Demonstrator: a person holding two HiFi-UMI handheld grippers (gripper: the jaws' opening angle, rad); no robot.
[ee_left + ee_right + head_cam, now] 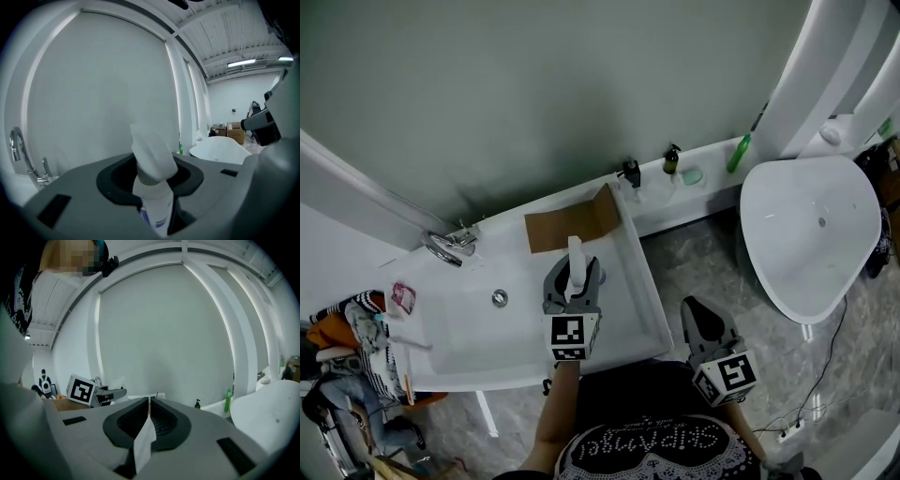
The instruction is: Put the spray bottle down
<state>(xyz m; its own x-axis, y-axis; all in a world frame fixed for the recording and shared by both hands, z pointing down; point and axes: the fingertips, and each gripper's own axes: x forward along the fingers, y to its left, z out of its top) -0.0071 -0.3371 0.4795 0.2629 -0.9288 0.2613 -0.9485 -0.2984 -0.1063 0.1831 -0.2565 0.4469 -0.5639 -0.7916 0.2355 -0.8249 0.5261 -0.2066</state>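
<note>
Clamping spray bottle (575,251), left gripper (574,272) near basin (643,286) right rim | right gripper (705,319) pinching paper (143,446), perhaps

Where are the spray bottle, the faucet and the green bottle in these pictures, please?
spray bottle (575,262), head view, its white upper part.
faucet (448,247), head view, the chrome spout.
green bottle (739,153), head view, middle of its body.

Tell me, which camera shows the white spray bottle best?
The left gripper view: the spray bottle fills its middle, nozzle and label close up, clamped in the left gripper. The head view shows it small, from above, over the white basin. The right gripper view hardly shows it.
</note>
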